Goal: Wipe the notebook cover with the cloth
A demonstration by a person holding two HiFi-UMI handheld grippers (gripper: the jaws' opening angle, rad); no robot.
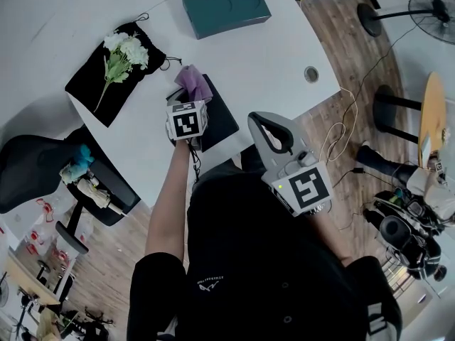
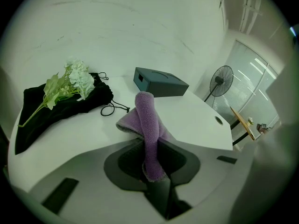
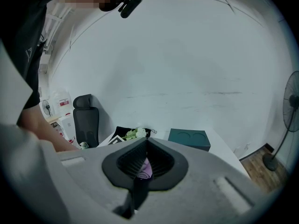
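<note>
Left claw [image 2: 150, 166] is clamped on the purple cloth [image 2: 145, 120], a thick, nubbly terry fold that rises from the jaws in a soft roll. In the head view we see the cloth over the far corner of the notebook [image 1: 222, 119], a flat, dark, matt rectangle lying at the near edge of the smooth white bench [image 1: 277, 55]; whether they touch we cannot tell. We judge the wiping barely started: next we must press the pile flat and draw it across the cover. Our right claw [image 3: 146, 146], jaws together and empty, hangs off the bench near the body.
</note>
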